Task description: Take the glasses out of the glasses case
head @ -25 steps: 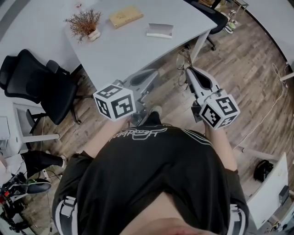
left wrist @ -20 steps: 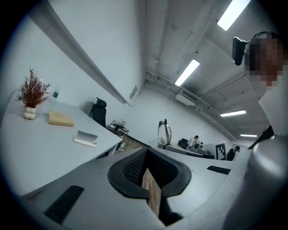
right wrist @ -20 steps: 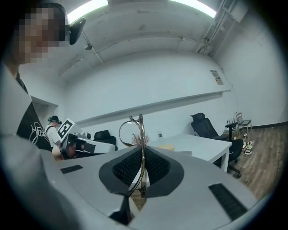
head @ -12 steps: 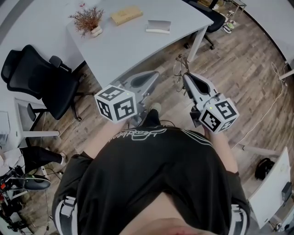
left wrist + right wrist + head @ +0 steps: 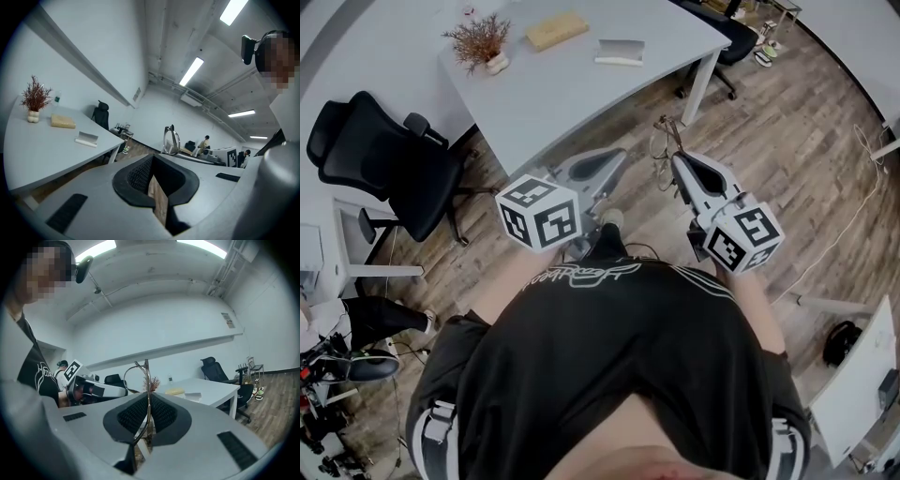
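The right tool (image 5: pixel 146 404) is clamped on the glasses (image 5: pixel 147 376). Its two pads press the thin metal frame between them, so the frame shows edge-on, in line with the jaws. The frame runs out past the tool's tips, with one lens rim curving off to the tool's left. Whether the arms are folded I cannot tell. Just to that tool's left, level with it and apart from it, the left tool (image 5: pixel 151 178) has its jaws together with nothing between them. From its own view the glasses stand off to its right. The glasses are therefore already out and in the air over the wooden floor (image 5: pixel 787 141), not over any surface. The right hand is the one that matters for whatever follows, and the left tool is free. Ahead of both tools, and more to the left of the right one, lies the bench (image 5: pixel 572 94), its near corner and leg just beyond the glasses in the head view. Farther across the bench, well apart from the tools, rests a flat grey object that I take to be the glasses case (image 5: pixel 621 52). Past it are a pale block (image 5: pixel 556 30) and a small dried plant (image 5: pixel 478 42). Any set-down, I judge, means carrying the frame forward and leftward over the bench edge.
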{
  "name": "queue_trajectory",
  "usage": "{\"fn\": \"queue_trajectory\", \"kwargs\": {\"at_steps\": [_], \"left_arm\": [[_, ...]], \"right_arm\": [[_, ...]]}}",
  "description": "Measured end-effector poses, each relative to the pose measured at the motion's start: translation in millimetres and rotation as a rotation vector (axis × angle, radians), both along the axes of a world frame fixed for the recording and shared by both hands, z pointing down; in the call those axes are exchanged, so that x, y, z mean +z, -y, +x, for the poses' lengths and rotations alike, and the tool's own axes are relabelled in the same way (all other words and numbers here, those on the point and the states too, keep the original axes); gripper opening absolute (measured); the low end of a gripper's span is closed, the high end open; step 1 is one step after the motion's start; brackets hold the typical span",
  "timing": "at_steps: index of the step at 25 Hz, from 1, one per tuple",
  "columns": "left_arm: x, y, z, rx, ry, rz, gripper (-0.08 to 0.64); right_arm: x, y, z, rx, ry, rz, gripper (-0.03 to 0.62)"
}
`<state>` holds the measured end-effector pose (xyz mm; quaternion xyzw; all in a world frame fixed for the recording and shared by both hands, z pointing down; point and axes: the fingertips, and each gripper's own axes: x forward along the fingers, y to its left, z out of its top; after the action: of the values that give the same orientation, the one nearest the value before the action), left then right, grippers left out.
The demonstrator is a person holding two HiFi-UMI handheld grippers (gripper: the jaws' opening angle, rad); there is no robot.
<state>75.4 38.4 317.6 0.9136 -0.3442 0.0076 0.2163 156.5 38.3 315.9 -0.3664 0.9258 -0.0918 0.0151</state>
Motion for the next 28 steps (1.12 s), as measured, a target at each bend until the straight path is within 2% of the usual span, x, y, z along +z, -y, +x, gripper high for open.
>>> {"fn": "queue_trajectory", "kwargs": {"at_steps": [20,28], "left_arm": [[0,-29,34,0.053,-0.007,-0.014,0.006],[-1,-43,35,0.048,-0.012,-0.013,0.006]], "right_arm": [[-3,-33,32,0.049,-0.014,0.002,0.020],[-1,-47,32,0.045,-0.014,0.003,0.020]]}}
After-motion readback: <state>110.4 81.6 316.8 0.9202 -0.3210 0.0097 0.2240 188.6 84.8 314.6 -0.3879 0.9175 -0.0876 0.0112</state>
